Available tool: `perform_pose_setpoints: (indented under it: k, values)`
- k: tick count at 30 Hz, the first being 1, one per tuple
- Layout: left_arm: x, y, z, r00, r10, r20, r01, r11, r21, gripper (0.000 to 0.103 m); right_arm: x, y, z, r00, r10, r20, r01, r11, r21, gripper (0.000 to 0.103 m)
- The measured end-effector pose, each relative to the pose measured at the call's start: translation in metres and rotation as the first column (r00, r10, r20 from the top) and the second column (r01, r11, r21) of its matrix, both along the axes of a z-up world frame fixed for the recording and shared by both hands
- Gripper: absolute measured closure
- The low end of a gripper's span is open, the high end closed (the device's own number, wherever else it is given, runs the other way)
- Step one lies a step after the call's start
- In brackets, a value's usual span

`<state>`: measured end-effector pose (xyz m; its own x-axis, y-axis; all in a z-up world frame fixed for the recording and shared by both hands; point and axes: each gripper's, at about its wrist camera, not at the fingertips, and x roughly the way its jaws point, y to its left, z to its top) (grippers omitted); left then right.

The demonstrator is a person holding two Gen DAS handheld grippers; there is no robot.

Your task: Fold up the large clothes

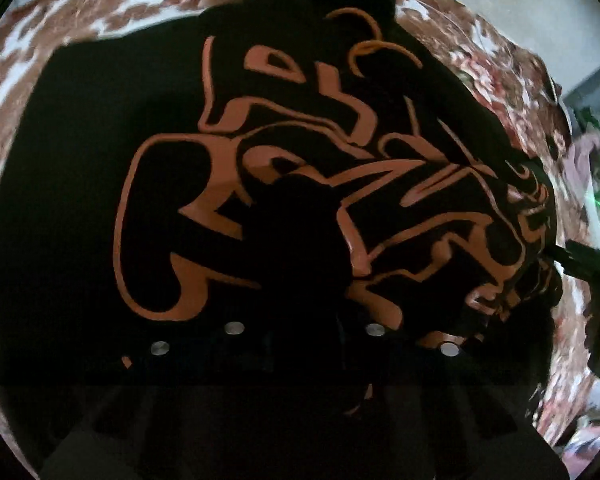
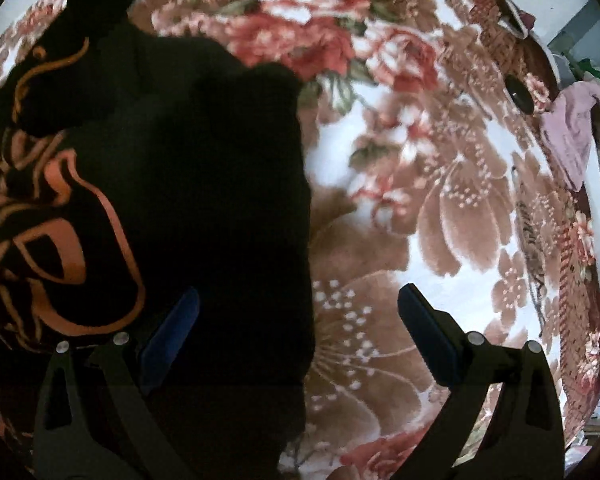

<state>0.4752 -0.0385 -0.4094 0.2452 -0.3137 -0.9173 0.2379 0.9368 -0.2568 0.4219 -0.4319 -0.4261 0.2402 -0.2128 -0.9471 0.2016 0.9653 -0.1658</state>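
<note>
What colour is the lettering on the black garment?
Salmon-orange lettering on the black garment, clearest in the left wrist view.

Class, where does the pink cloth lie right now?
In the right wrist view, the crumpled pink cloth lies at the far right edge of the floral blanket, beside a small dark round object.

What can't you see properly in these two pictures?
- Left wrist view: the left gripper fingertips, lost against the black hoodie.
- Right wrist view: the hoodie's left part, cut off by the picture edge.
- Right wrist view: the pink cloth and clutter beyond the floral blanket, small and warped at the rim.
</note>
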Motion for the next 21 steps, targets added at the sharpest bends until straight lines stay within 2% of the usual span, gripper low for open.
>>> perform_pose_setpoints:
  k: [2,6,8,9,12,14,16,18,21]
  values:
    - [0.000,-0.002,0.014,0.999,-0.022,0.043,0.021,1.000,0.023,0.087,0.000,0.002,-0.007,1.000,0.015,-0.010,-0.015,1.000,-0.009,0.005]
    - [0.018,0.008,0.046,0.993,0.013,0.116,-0.019,0.999,0.048,0.087,0.000,0.000,-0.010,1.000,0.023,-0.012,-0.023,1.000,-0.001,0.005]
    - [0.027,0.009,0.060,0.986,0.004,0.169,-0.020,0.995,0.093,0.087,0.001,0.000,-0.008,1.000,0.013,-0.011,-0.013,1.000,0.010,0.005]
    - [0.031,0.011,0.061,0.985,0.009,0.170,-0.027,0.994,0.102,0.087,0.000,0.000,-0.007,1.000,0.009,-0.003,-0.009,1.000,0.012,0.005]
    - [0.045,0.020,0.047,0.991,0.012,0.132,-0.031,0.990,0.137,0.086,0.003,0.010,-0.011,0.999,0.050,-0.007,-0.050,0.999,-0.015,0.005]
    - [0.045,0.019,0.035,0.991,-0.011,0.135,-0.014,0.983,0.183,0.083,0.004,0.013,-0.017,0.998,0.070,0.001,-0.070,0.997,-0.031,0.005]
    - [0.044,0.018,0.012,0.992,-0.027,0.121,-0.006,0.964,0.266,0.078,0.003,0.009,-0.022,0.998,0.061,0.016,-0.061,0.998,-0.002,0.005]
    - [0.040,0.021,0.003,0.991,-0.002,0.136,-0.040,0.950,0.310,0.077,0.001,0.004,-0.021,0.999,0.022,0.032,-0.023,0.999,0.035,0.005]
    - [0.034,0.018,0.002,0.983,0.012,0.181,-0.081,0.922,0.378,0.063,-0.003,0.003,-0.018,0.999,0.015,0.039,-0.016,1.000,0.012,0.005]
